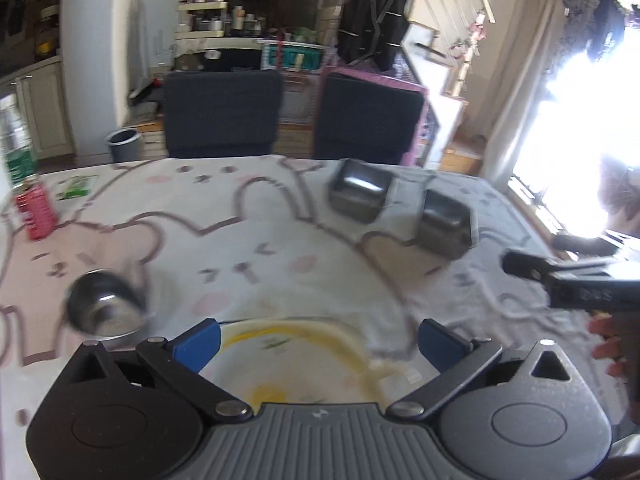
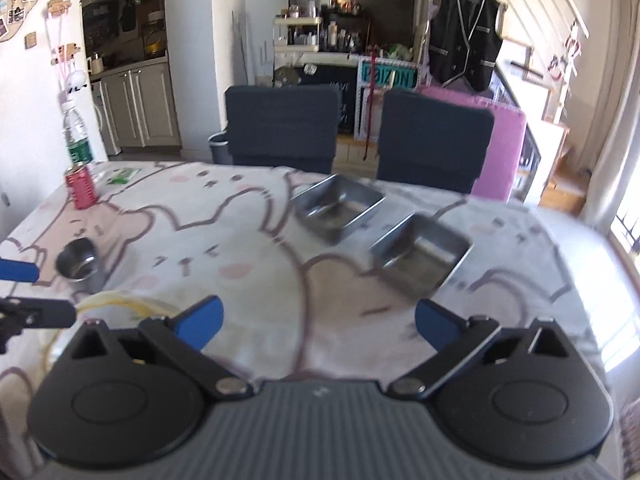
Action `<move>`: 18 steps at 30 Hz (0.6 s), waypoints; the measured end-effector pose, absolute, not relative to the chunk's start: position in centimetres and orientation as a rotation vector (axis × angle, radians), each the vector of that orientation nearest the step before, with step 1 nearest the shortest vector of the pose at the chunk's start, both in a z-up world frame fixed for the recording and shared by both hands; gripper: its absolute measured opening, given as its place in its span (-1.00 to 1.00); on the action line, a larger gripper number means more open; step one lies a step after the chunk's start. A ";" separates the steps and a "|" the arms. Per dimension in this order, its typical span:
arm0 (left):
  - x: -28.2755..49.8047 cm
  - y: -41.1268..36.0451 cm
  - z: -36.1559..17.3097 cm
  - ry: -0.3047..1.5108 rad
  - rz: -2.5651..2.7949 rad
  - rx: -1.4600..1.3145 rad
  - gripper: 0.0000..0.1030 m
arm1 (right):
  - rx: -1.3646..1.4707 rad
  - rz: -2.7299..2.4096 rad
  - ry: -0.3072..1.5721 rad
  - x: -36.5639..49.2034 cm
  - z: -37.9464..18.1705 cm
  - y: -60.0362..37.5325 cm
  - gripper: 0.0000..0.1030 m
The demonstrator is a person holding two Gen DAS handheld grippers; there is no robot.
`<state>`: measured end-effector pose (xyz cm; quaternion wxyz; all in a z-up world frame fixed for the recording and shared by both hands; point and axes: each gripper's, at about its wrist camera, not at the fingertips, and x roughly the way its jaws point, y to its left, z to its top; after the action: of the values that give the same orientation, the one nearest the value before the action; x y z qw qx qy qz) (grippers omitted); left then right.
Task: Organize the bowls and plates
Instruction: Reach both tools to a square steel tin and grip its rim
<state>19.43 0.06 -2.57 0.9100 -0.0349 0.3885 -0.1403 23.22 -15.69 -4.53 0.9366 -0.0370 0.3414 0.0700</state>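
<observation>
Two rectangular steel trays sit side by side on the counter, which is draped in a cartoon-rabbit cloth; the far tray lies toward the two dark chairs, and the near tray lies just right of it, close but apart. A small round steel bowl stands well to the left of both trays, upright. A white plate with a yellow rim lies at the near edge of the counter, right of the bowl and directly below the left gripper. The left gripper's blue fingers are spread wide above the plate, nothing pinched between them. The right gripper likewise has its fingers spread wide over bare cloth, near the near tray, holding nothing. In the left wrist view the right gripper shows at the right edge, with a person's fingertips behind it. A red can and a clear water bottle stand at the far left corner of the counter.
</observation>
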 end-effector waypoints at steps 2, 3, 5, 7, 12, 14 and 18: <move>20.4 -2.0 -2.4 0.792 -0.305 -0.090 1.00 | -0.095 0.127 0.661 24.3 -4.3 -17.8 1.00; 21.0 -3.0 -2.3 0.786 -0.312 -0.098 1.00 | -0.107 0.123 0.653 25.0 -4.3 -18.9 1.00; 22.2 -5.2 -2.6 0.782 -0.323 -0.122 1.00 | -0.125 0.115 0.654 26.6 -4.4 -21.1 1.00; 23.7 -7.1 -3.1 0.787 -0.333 -0.170 1.00 | -0.163 0.115 0.658 28.7 -4.6 -23.3 1.00; 27.6 -11.0 -5.4 0.820 -0.359 -0.309 0.99 | -0.294 0.103 0.680 34.2 -5.8 -28.2 1.00; 29.3 -12.2 -6.6 0.841 -0.360 -0.356 0.93 | -0.312 0.145 0.697 36.6 -6.5 -30.0 0.97; 32.7 -13.9 -9.2 0.900 -0.344 -0.475 0.50 | -0.343 0.190 0.710 40.9 -8.5 -31.9 0.73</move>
<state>32.74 -13.94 -9.22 0.8591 -0.2262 0.4289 -0.1641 40.87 -31.91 -8.55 0.9189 -0.1668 0.3453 0.0926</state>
